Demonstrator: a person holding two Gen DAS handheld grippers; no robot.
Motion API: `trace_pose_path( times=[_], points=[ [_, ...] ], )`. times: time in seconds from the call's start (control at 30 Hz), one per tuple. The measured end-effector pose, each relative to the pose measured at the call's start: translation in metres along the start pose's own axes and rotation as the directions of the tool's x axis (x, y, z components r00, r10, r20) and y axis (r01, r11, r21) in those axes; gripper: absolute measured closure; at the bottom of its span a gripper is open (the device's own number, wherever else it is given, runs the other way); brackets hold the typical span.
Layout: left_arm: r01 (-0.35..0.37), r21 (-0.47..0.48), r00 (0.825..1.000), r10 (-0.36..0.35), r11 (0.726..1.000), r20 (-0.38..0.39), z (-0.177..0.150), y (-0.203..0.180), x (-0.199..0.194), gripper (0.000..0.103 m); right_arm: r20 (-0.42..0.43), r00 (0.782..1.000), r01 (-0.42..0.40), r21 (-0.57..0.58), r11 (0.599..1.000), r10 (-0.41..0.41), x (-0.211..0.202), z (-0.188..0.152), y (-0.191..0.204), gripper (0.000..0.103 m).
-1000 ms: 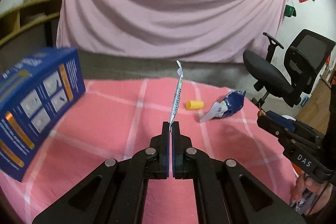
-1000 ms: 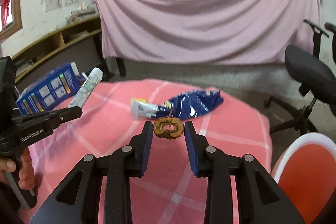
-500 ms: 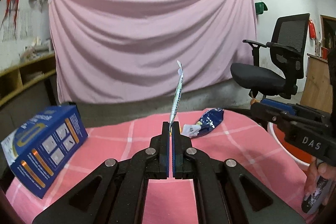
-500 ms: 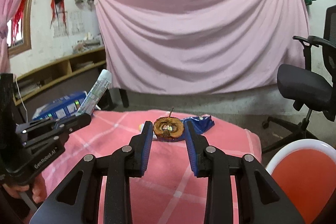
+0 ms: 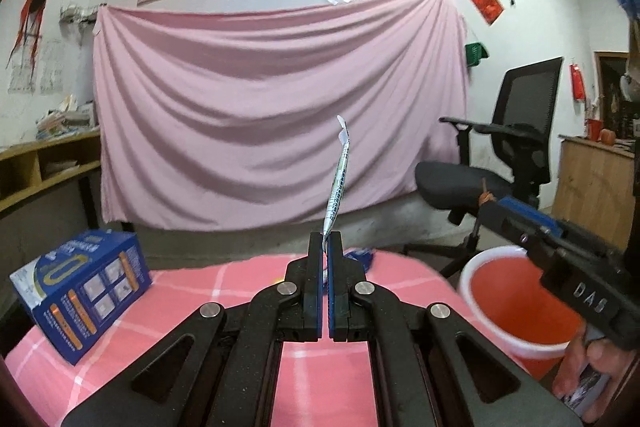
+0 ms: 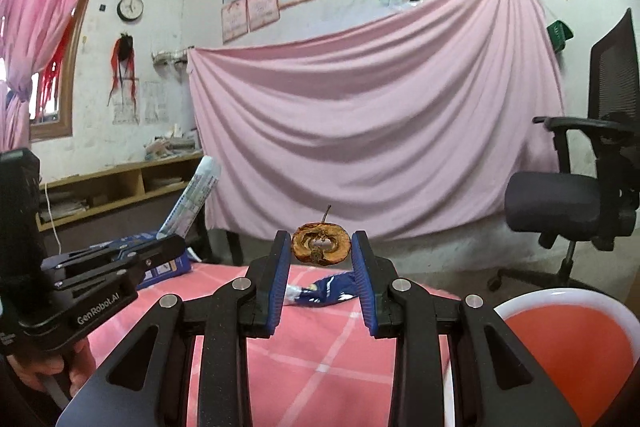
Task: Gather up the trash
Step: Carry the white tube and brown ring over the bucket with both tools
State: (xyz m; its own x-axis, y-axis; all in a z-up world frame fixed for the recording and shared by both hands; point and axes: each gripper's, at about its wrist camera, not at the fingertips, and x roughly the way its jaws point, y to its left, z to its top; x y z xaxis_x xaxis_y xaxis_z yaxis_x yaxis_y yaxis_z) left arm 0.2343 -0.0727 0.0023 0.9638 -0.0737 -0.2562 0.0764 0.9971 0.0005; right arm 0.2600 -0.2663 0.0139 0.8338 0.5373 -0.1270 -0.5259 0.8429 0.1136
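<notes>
My left gripper (image 5: 325, 241) is shut on a flattened white tube (image 5: 337, 183) that sticks up edge-on from its tips; the same tube (image 6: 192, 197) shows broadside in the right wrist view, above the left gripper (image 6: 176, 247). My right gripper (image 6: 321, 243) is shut on a brown, dried apple core (image 6: 322, 243) with a stem, held above the pink checked table (image 6: 320, 359). The right gripper (image 5: 494, 205) also enters the left wrist view from the right, over the orange bucket (image 5: 516, 301). A blue snack bag (image 6: 330, 291) lies on the table behind the right fingers.
A blue carton (image 5: 80, 291) stands at the table's left end. The white-rimmed orange bucket (image 6: 568, 355) sits off the table's right edge. A black office chair (image 5: 500, 167) is behind it. A pink sheet (image 5: 276, 115) covers the back wall, and wooden shelves (image 6: 116, 187) stand at left.
Both grippers have risen, levelled out and swung right with their loads: the table has dropped low in both views and the orange bucket has come into sight. The grips are unchanged.
</notes>
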Motion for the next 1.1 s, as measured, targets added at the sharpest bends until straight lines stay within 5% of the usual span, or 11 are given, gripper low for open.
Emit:
trace_pose_path(
  times=[0.27,0.63,1.1],
  points=[
    [0.073,0.08,0.992,-0.08,0.994,0.093,0.033,-0.052,-0.014,0.103,0.114,0.99,0.076,0.038,0.996,-0.08,-0.041,0.013,-0.032,0.074],
    [0.176,0.17,0.971,-0.199,0.97,0.132,0.057,-0.123,-0.016,0.103,0.216,0.95,0.205,0.118,0.972,-0.227,-0.085,0.026,-0.081,0.074],
    [0.337,0.105,0.941,-0.33,0.936,-0.074,0.049,-0.175,0.034,0.103,0.071,0.939,0.313,0.234,0.92,-0.337,-0.087,0.022,-0.127,0.074]
  ],
)
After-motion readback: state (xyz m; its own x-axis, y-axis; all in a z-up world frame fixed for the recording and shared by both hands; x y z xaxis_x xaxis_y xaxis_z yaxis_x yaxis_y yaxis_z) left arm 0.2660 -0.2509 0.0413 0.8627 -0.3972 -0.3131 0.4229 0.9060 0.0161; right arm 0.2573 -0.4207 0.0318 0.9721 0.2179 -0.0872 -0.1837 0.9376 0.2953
